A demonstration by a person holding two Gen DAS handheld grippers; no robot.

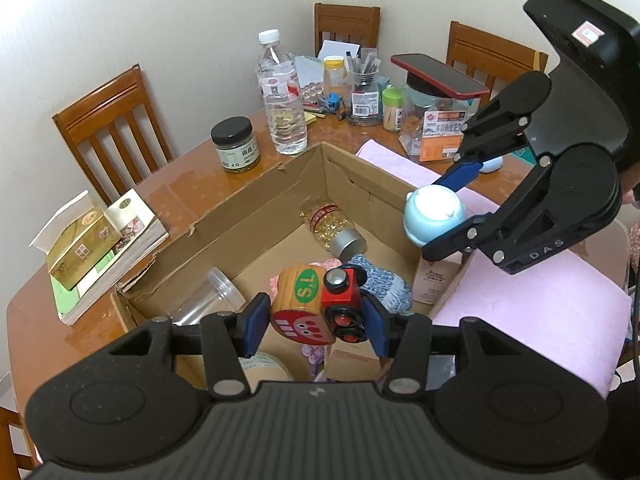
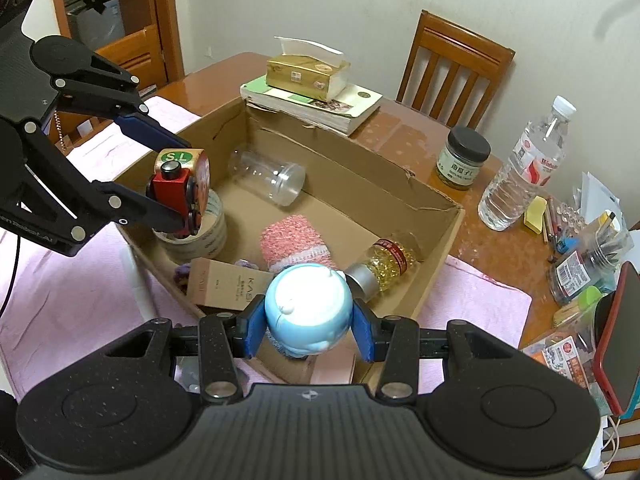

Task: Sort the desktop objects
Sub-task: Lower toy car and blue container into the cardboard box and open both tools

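Note:
My left gripper (image 1: 316, 320) is shut on a wooden toy train (image 1: 316, 304) with a green "S.L" label, held above the near side of an open cardboard box (image 1: 256, 208). It also shows in the right wrist view (image 2: 176, 188), over the box's left edge. My right gripper (image 2: 308, 326) is shut on a blue and white round toy figure (image 2: 308, 308), held above the box's (image 2: 360, 168) near edge. In the left wrist view that gripper (image 1: 436, 220) holds the figure (image 1: 434, 214) over the box's right wall.
In the box lie a clear plastic cup (image 2: 268, 176), a pink sock (image 2: 292, 240), a bottle of yellow capsules (image 2: 384, 264), a tape roll (image 2: 200, 232) and a small brown carton (image 2: 224, 280). Around it: a pink cloth (image 1: 540, 304), books with a tissue box (image 2: 308, 76), a water bottle (image 1: 280, 96), jars, chairs.

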